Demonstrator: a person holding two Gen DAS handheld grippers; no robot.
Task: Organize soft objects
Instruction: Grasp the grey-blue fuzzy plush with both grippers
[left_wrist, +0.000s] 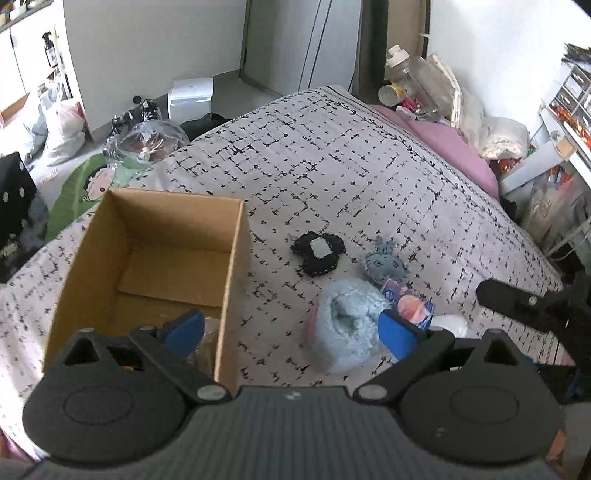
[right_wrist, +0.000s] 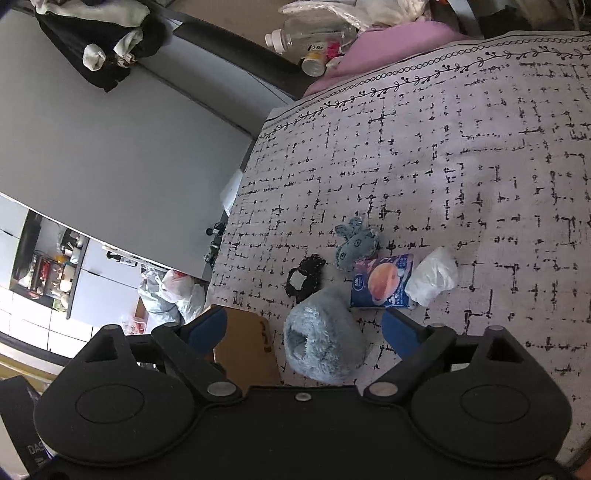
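Landmark: open cardboard box (left_wrist: 155, 266) on the bed (left_wrist: 369, 177), patterned cover. All places below are given from it.

- Fluffy blue slipper (left_wrist: 345, 325), just beside the box's right wall, opening up. Nearest soft item to the box.
- Black stitched pouch (left_wrist: 317, 253), further out on the cover, clear of the box and apart from the slipper.
- Grey-blue plush toy (left_wrist: 384, 264), beyond the pouch, just behind the slipper.
- Printed packet (right_wrist: 382, 280), on the far side of the slipper from the box, close to or touching the plush; cannot tell which. Crumpled white plastic (right_wrist: 434, 277) just past it.
- Something pale shows low in the box's near corner; too hidden to name.

Left gripper (left_wrist: 291, 330): fingers wide, empty, straddling the box's right wall, one finger over the box, the other by the slipper.
Right gripper (right_wrist: 304, 330): fingers wide, nothing pressed between them; the slipper lies in the gap, in front of the tips, untouched.

Step in hand, as I judge it: approach to the slipper, with the right gripper best lined up. Sorting looks early; the four listed items lie outside the box.

Next move calls for lowering around the slipper's body, closing until the pile compresses, then lifting over the box wall. Risk: grabbing only fluff, or snagging the packet.
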